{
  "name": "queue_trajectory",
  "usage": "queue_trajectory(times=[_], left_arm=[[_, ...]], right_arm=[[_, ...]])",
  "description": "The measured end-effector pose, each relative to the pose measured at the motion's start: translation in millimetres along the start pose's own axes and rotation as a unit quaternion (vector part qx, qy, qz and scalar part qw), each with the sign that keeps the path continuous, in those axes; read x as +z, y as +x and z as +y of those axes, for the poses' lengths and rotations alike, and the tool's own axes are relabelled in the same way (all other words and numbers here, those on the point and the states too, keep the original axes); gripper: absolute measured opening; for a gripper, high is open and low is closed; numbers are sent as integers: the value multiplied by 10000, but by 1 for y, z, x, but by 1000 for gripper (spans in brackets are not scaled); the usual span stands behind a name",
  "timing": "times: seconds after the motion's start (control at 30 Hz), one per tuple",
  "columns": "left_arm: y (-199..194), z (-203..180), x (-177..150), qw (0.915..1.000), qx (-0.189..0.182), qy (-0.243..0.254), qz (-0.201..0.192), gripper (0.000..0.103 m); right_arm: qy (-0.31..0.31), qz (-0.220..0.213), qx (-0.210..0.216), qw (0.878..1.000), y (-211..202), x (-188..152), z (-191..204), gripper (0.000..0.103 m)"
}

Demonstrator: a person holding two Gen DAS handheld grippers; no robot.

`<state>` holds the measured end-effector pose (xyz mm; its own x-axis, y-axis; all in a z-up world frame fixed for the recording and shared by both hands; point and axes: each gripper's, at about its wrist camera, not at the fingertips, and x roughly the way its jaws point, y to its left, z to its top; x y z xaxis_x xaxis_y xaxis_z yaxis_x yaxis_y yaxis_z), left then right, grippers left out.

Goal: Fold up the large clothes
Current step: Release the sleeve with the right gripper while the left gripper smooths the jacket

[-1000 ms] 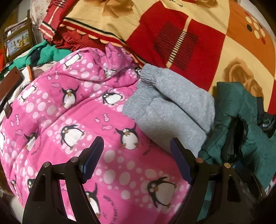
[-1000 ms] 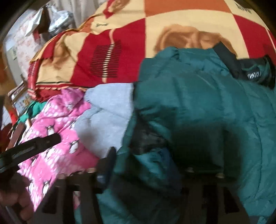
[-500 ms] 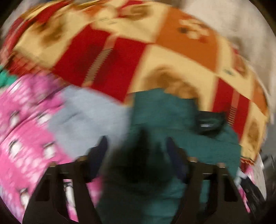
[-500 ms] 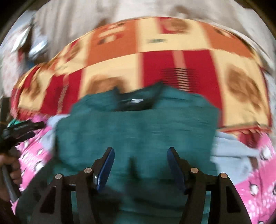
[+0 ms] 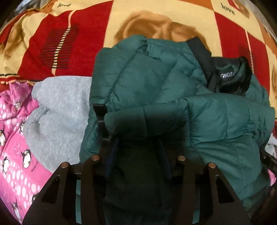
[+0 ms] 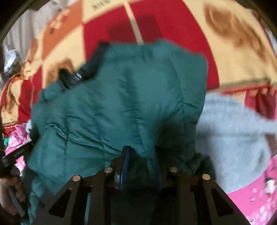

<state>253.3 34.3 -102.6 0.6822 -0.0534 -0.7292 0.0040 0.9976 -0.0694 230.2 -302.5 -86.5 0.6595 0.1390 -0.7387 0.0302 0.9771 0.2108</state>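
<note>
- Green puffer jacket [image 5: 142, 72] [image 6: 121, 97] lay bunched on the bed, over the red-and-cream patterned blanket [image 5: 57, 34] [image 6: 173, 26].
- Black collar with a small label [image 5: 228, 76] sat at the jacket's far right in the left wrist view; showed as a dark blur at the jacket's upper left in the right wrist view.
- One quilted sleeve [image 5: 216, 119] lay folded across the jacket's near half.
- Left tool [image 5: 138, 155] was sunk into the jacket's near edge, in deep shadow; jaws closing, dark green fabric bulging between them and against the blue pads, so gripped on the jacket as far as could be told.
- Right tool [image 6: 141, 161] was at the jacket's near hem; jaws closing and narrow, a pinch of green fabric between the blue pads, seemingly clamped; view blurred.
- Grey fleece garment [image 5: 60, 110] [image 6: 238, 135] lay touching the jacket's side, partly under it: left of the jacket in the left wrist view, right of it in the right wrist view.
- Pink penguin-print quilt [image 5: 15, 147] [image 6: 256, 193] lay beyond the grey garment, farther from the jacket, toward the near corner.
- A hand [image 6: 10, 193] on a dark handle appeared at the jacket's lower left edge in the right wrist view.
- Word "love" [image 5: 64, 4] was printed on the blanket well beyond the jacket's far side.
</note>
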Motion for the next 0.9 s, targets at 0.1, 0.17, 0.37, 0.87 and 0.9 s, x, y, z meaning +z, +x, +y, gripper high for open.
queue_trajectory(times=[0.1, 0.17, 0.37, 0.87, 0.9], left_arm=[[2, 1, -1, 9999, -110, -77, -37, 46], [-4, 9, -1, 9992, -315, -248, 18, 46], [-37, 15, 7, 9963, -526, -549, -411, 46], [-32, 8, 15, 9952, -640, -703, -243, 47], [-41, 8, 17, 9937, -740, -748, -376, 47]], right_arm=[[-32, 27, -8, 10000, 1, 3, 0, 22], [10, 41, 6, 10000, -5, 4, 0, 22], [136, -1324, -105, 9910, -66, 32, 25, 24], [-14, -889, -444, 9951, -18, 65, 24, 25], [2, -1085, -320, 9936, -33, 61, 31, 25]])
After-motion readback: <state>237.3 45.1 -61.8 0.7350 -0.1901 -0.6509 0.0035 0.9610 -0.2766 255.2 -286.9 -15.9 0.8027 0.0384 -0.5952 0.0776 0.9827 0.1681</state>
